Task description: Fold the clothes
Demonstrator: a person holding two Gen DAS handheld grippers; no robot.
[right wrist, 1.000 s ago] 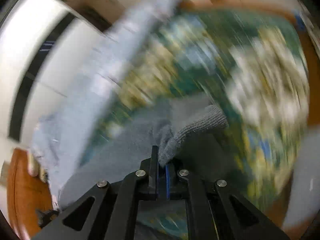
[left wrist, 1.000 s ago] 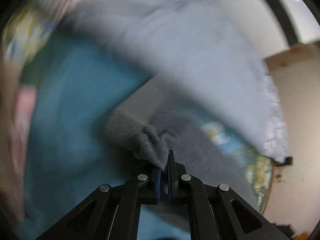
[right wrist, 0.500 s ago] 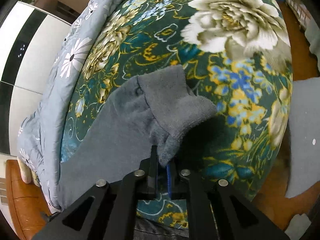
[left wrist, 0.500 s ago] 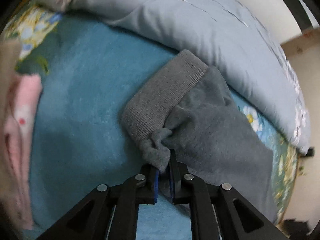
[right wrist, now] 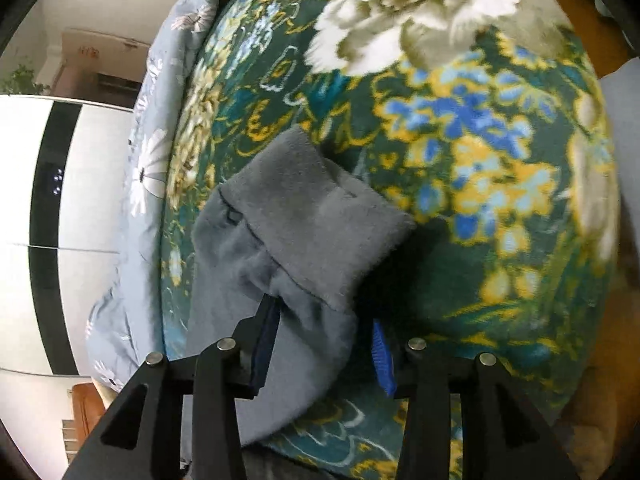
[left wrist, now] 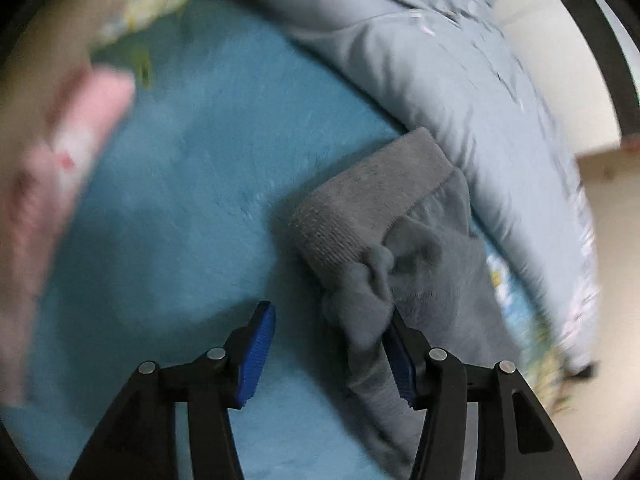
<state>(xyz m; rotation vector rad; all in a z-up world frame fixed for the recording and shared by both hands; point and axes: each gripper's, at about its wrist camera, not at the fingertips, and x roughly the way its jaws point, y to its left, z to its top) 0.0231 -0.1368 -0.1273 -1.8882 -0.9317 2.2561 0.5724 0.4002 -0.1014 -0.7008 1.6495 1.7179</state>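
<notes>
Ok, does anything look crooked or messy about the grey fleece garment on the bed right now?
Yes. The grey fleece garment lies on the bed bunched beside its ribbed cuff, not flat, with its fabric between the jaws of the left gripper and the right gripper, which have just been opening.

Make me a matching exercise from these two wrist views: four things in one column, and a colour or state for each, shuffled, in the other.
Things:
1. fuzzy garment with ribbed cuff
2. plush blanket under the left gripper
3. flowered bedspread
4. right gripper

Descriptions:
A. dark green with yellow and blue blooms
B. jaws apart, cloth between them
C. teal
D. grey

Pairs: 1-D, 2-C, 3-A, 4-B
</notes>
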